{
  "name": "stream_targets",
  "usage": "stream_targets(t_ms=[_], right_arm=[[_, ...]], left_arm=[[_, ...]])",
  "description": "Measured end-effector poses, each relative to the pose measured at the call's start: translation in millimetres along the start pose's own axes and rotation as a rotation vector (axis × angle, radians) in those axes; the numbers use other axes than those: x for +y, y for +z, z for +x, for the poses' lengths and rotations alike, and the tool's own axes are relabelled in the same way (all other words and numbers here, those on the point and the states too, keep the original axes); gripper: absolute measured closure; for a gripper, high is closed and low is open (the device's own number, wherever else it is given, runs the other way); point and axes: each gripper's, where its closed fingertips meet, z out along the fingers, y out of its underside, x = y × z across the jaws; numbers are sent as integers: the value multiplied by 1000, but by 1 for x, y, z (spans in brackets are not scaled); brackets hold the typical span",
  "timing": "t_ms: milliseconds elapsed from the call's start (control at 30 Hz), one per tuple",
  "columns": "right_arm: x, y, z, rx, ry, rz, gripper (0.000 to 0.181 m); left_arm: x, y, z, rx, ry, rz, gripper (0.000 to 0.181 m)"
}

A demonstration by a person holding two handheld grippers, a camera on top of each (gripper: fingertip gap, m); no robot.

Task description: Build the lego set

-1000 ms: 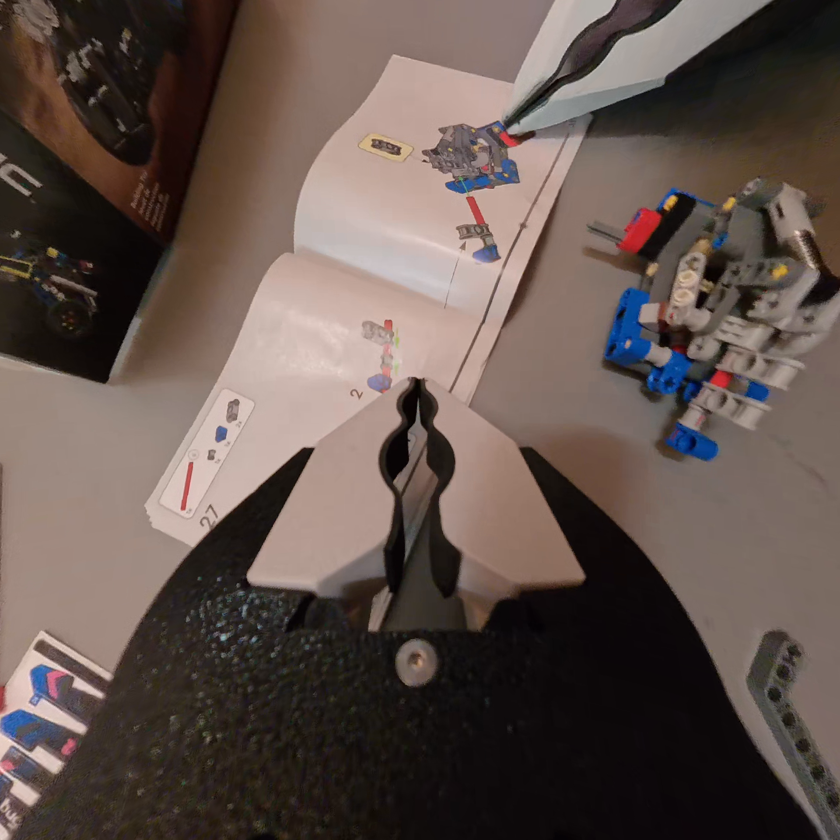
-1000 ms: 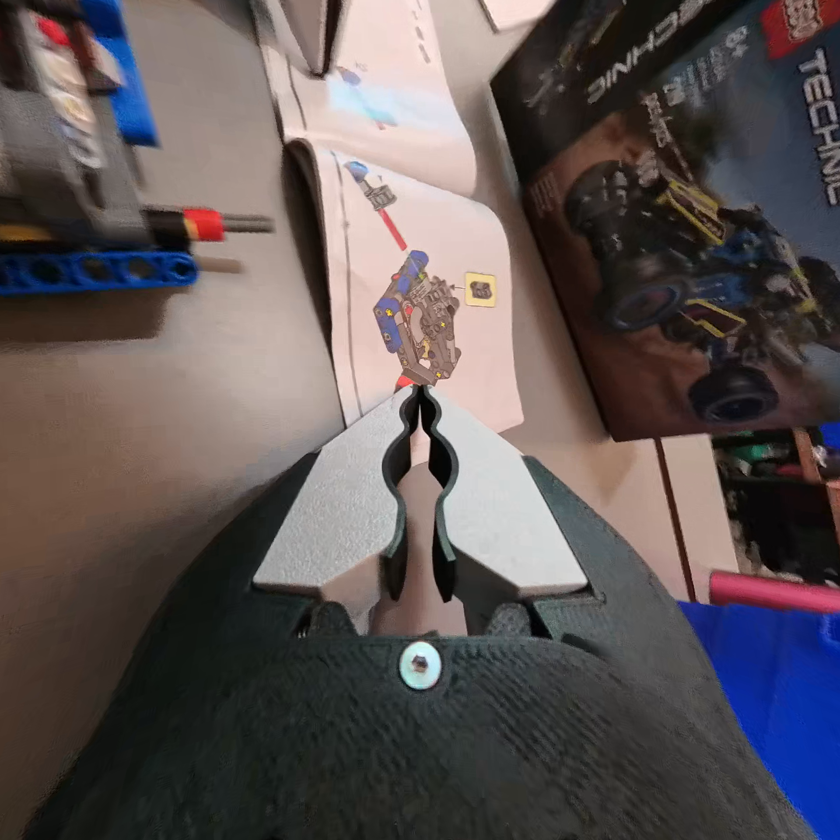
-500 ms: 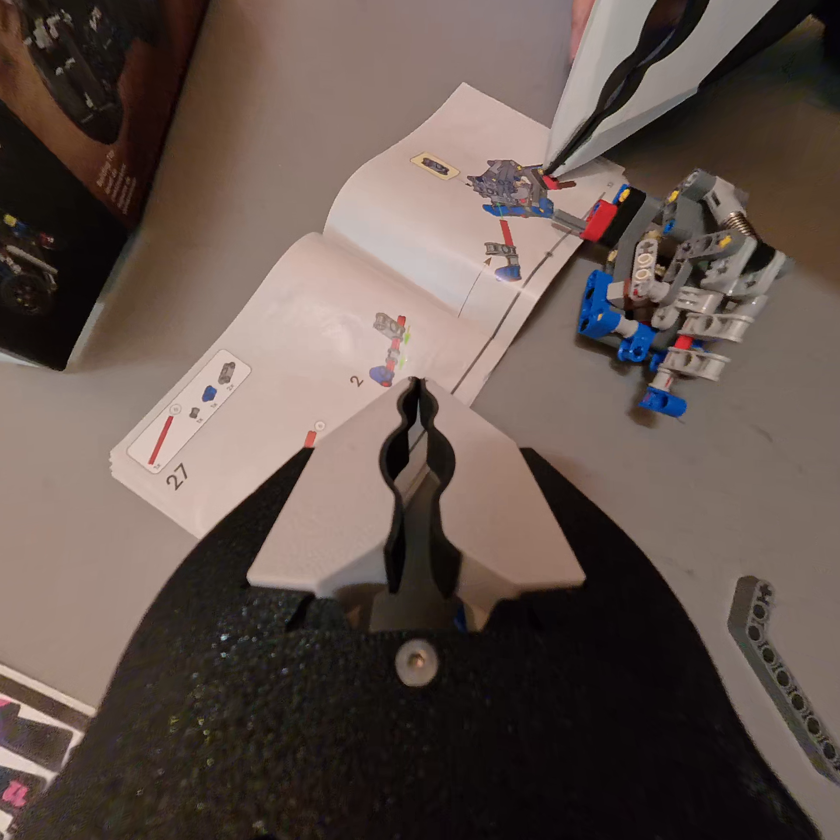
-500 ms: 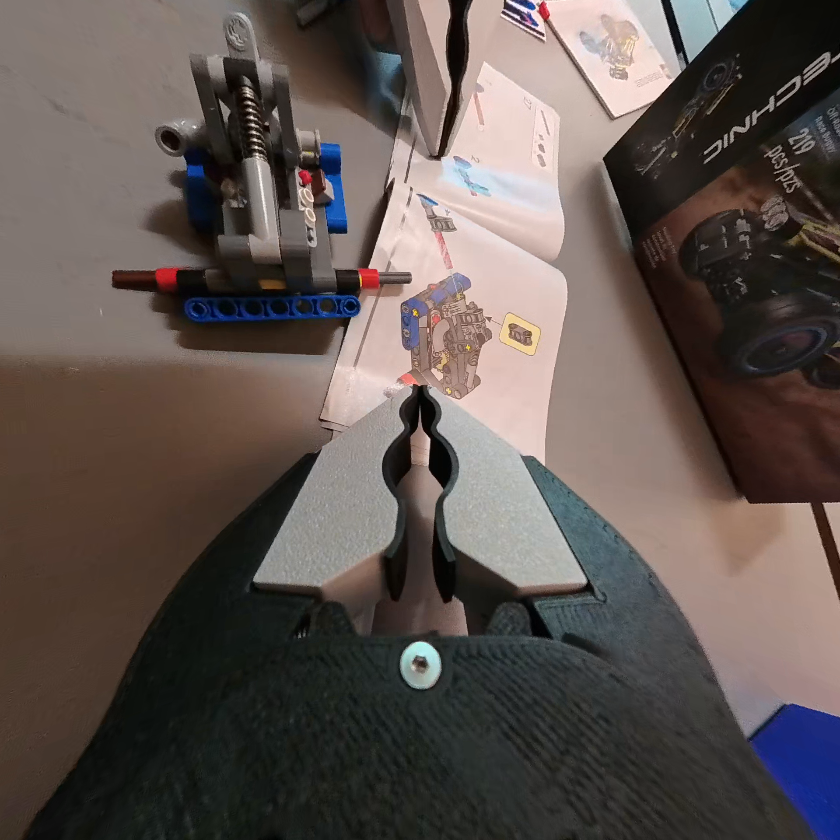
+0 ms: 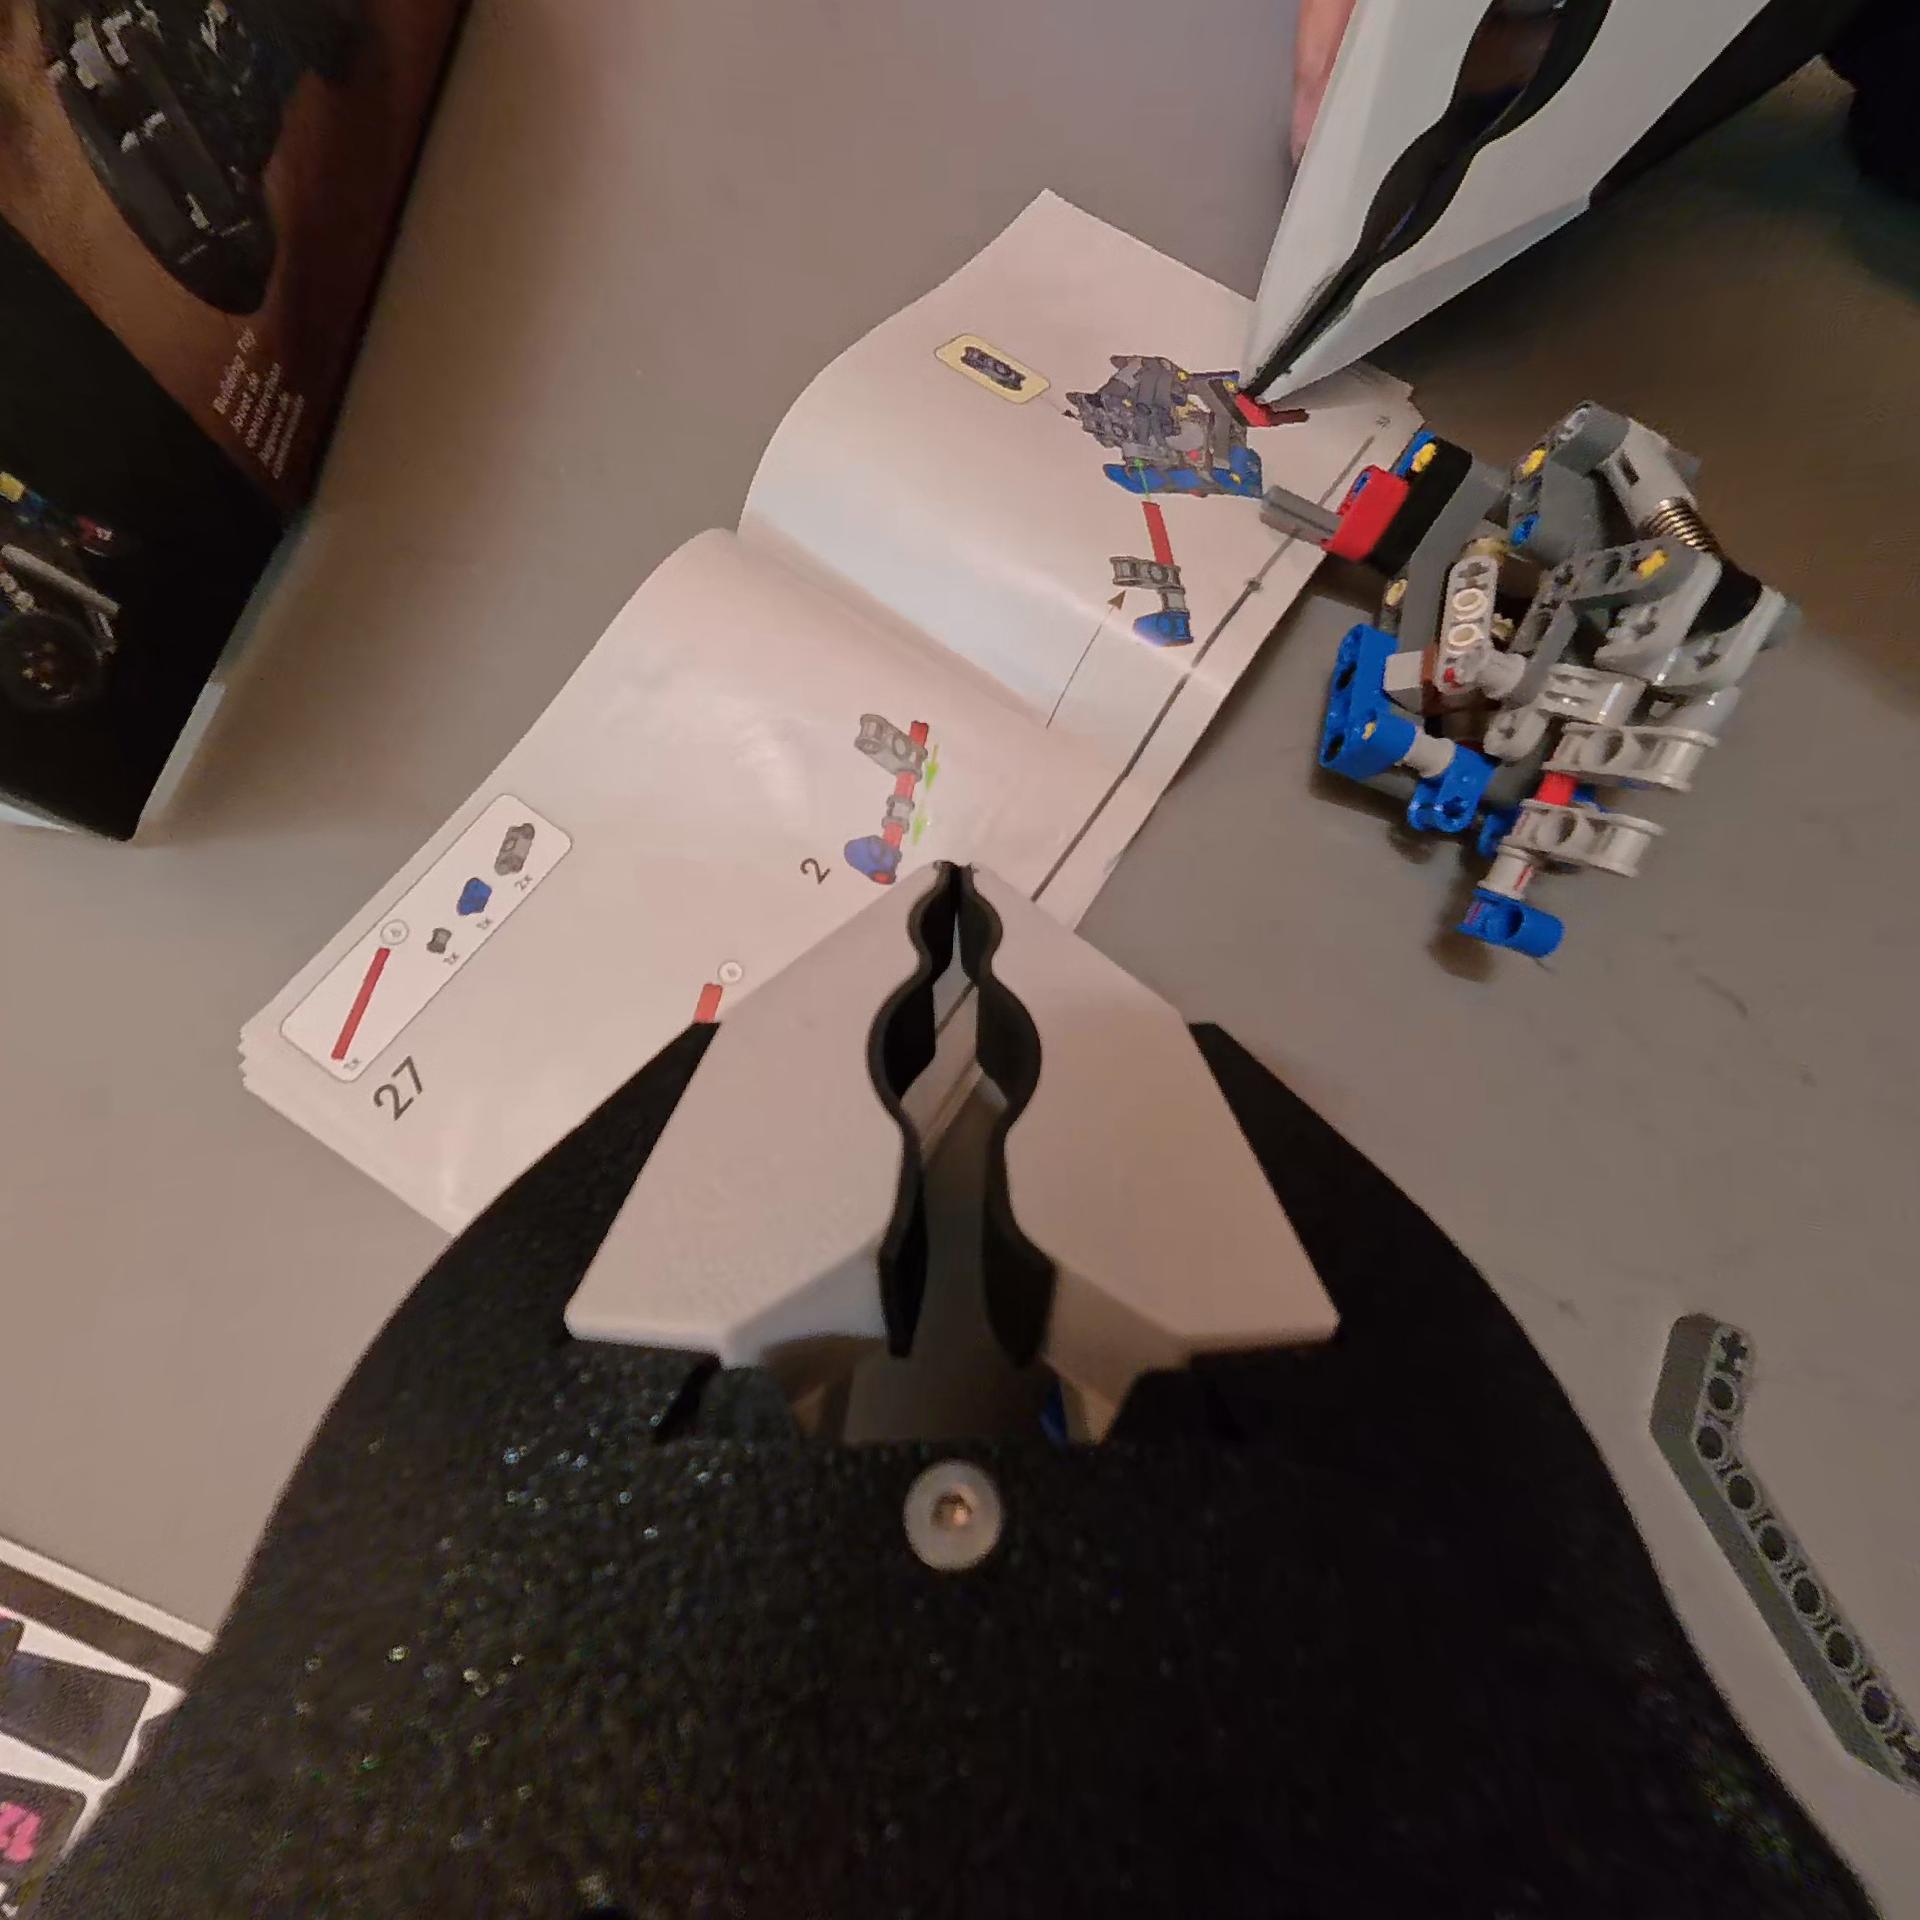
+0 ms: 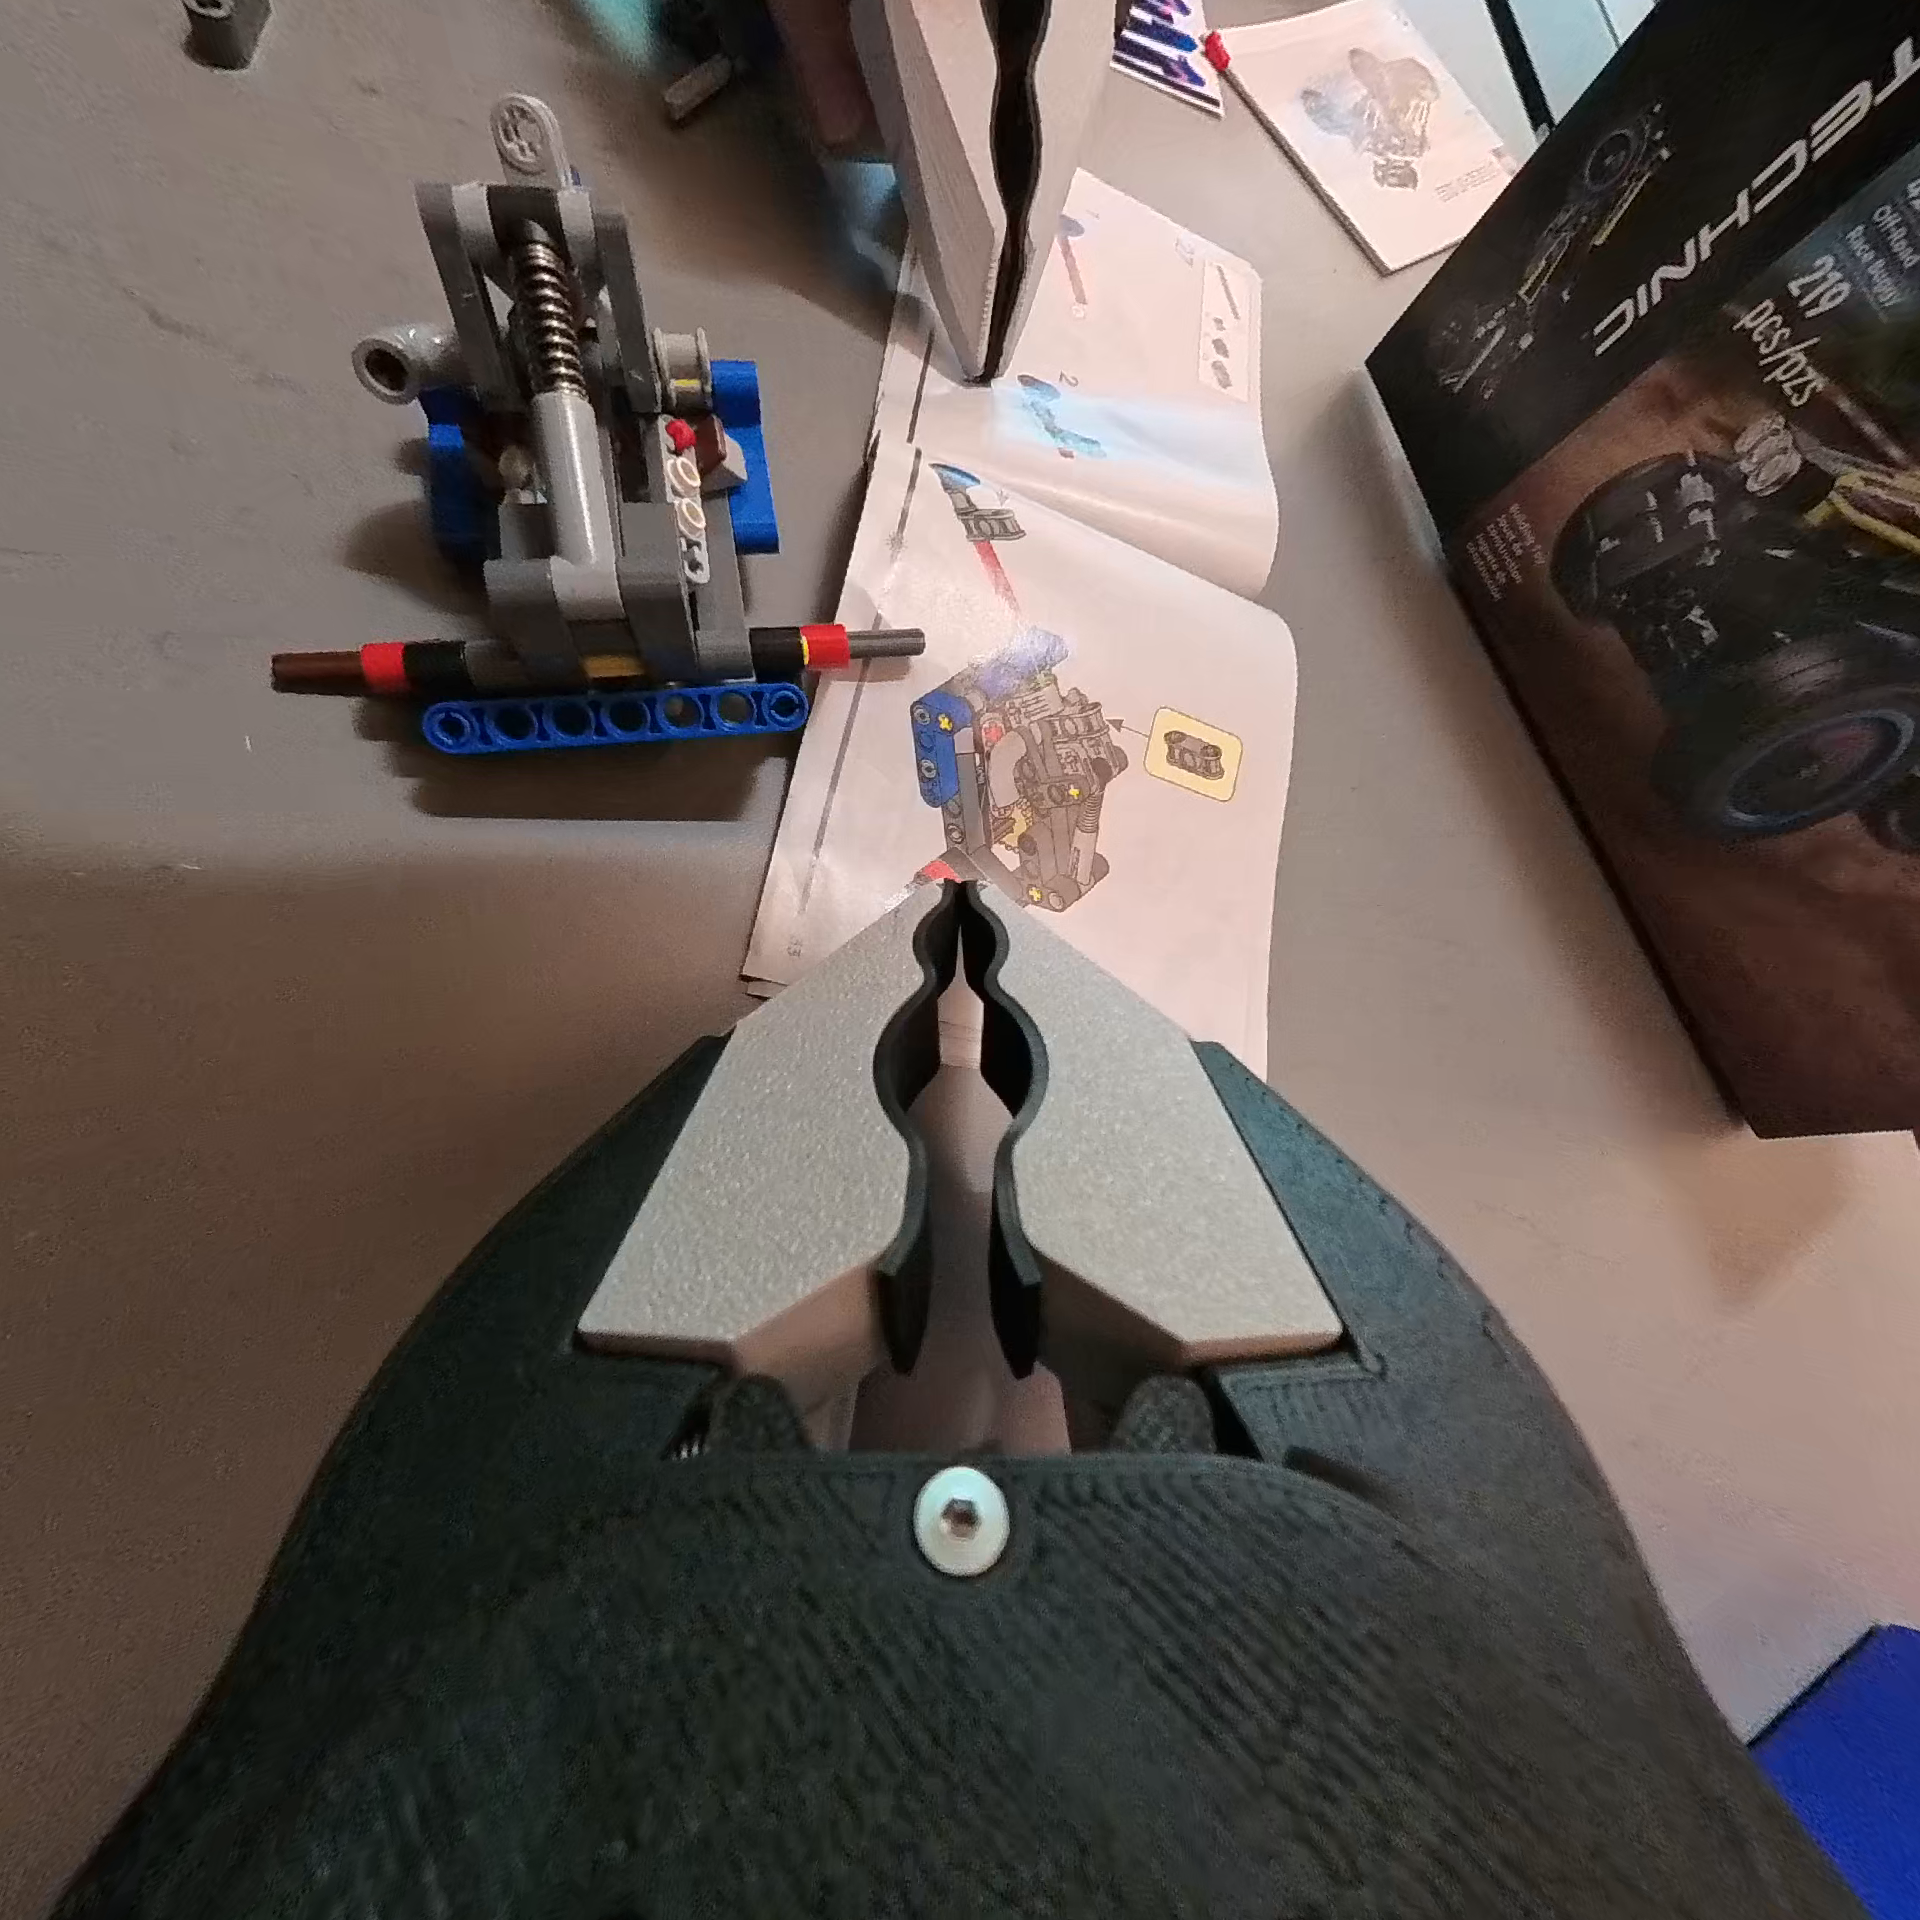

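My left gripper and right gripper both have jaws together, holding nothing, tips over the open booklet. The model sits ahead-left of my right jaws: grey frame, spring, blue base and beam, red-tipped axle overlapping the booklet's edge. Box lies ahead-right. Grey beam lies right of my left jaws.
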Motion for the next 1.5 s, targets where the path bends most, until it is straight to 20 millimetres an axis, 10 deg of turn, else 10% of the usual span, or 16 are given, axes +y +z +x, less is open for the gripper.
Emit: stream_targets(t_ms=[1500], right_arm=[[0, 0, 1, 10, 12, -4, 181]], left_arm=[[0, 0, 0, -61, 54, -3, 181]])
